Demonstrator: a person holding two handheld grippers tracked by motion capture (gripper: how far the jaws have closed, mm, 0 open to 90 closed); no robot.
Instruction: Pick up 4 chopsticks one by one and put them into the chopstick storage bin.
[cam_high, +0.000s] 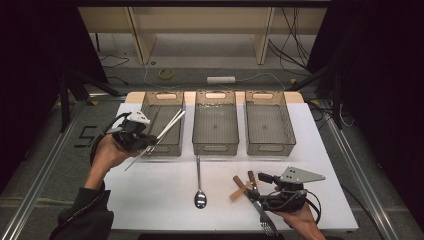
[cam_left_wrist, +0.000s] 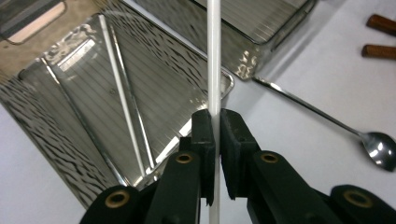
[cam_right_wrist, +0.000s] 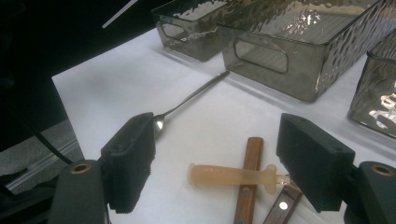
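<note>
Holding a white chopstick (cam_left_wrist: 214, 56) tight, the left hand-held gripper (cam_left_wrist: 215, 126) hovers over the left bin (cam_left_wrist: 60, 140); next, drop it in. Right hand-held gripper (cam_right_wrist: 219, 163) gapes wide.

Three bins (cam_high: 215, 125) are standing side by side on the tabletop (cam_high: 150, 190); a spoon (cam_high: 199, 187) is lying before the middle one, a fork (cam_high: 262, 215) to its right.
</note>
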